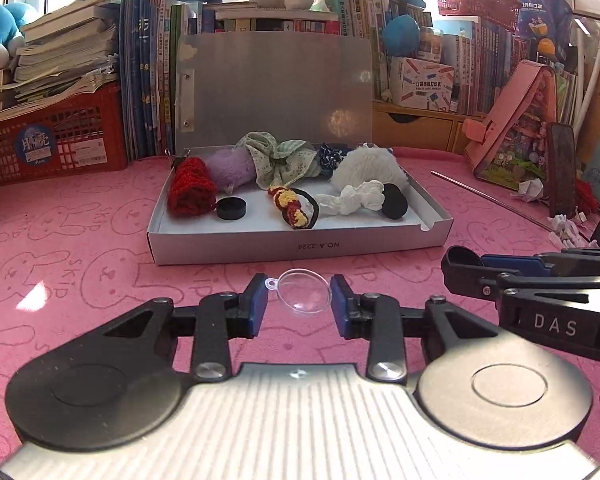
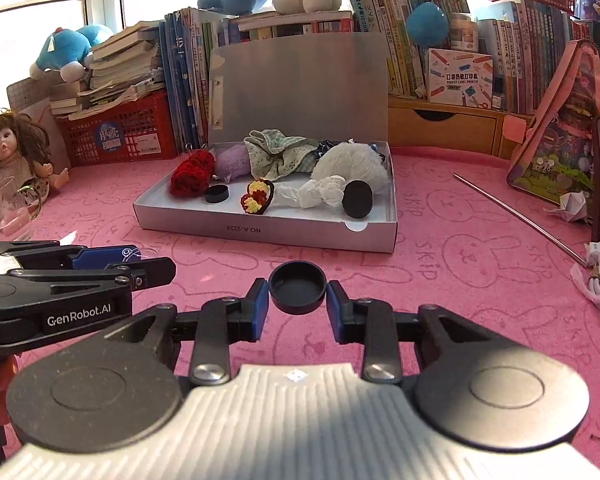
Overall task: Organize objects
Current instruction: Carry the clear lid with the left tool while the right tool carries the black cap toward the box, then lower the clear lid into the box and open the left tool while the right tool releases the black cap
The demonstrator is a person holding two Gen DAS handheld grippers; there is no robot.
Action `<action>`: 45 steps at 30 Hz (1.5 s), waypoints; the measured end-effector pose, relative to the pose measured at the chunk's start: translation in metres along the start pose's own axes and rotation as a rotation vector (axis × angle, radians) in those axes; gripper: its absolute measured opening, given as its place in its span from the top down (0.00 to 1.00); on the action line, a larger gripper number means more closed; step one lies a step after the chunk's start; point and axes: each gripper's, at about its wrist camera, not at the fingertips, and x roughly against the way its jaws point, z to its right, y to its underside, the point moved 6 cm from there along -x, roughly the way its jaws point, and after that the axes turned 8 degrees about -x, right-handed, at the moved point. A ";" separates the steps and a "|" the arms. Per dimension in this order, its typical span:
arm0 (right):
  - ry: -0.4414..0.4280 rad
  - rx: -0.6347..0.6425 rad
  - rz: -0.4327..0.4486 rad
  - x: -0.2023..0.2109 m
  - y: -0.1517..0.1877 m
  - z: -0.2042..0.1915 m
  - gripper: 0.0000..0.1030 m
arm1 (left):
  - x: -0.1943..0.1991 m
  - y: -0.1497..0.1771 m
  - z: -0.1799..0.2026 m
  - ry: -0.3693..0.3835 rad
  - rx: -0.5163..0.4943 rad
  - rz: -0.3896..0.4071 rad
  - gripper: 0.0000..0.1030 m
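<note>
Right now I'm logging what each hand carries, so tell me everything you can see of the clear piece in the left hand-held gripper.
The clear plastic half-shell is a small transparent dome with a tiny looped tab at its upper left. It looks like hard, glossy plastic and appears empty. It sits tilted between the blue pads of the left hand-held gripper, which pinch its rim on both sides, above the pink cloth, short of the white box.

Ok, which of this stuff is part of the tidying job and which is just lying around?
Part of the job:
clear dome in the left gripper
black cap in the right gripper
white box with its knitted and fluffy bits

Just lying around:
doll
glass
metal rod
books
</note>
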 end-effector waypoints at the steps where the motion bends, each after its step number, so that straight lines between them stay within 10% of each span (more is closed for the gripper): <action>1: 0.001 -0.006 0.001 -0.005 -0.005 0.001 0.64 | -0.007 -0.006 -0.004 -0.009 -0.003 0.006 0.62; 12: 0.030 -0.063 0.000 -0.076 -0.065 0.006 0.64 | -0.076 -0.061 -0.037 -0.068 0.015 0.037 0.62; 33: 0.077 -0.056 -0.050 -0.146 -0.070 0.005 0.59 | -0.143 -0.048 -0.058 -0.091 0.071 -0.061 0.61; 37: 0.073 -0.048 -0.033 -0.139 -0.071 0.003 0.47 | -0.137 -0.050 -0.059 -0.075 0.081 -0.047 0.37; 45: 0.090 -0.021 0.007 -0.112 -0.071 0.001 0.41 | -0.103 -0.055 -0.056 -0.070 0.059 -0.017 0.19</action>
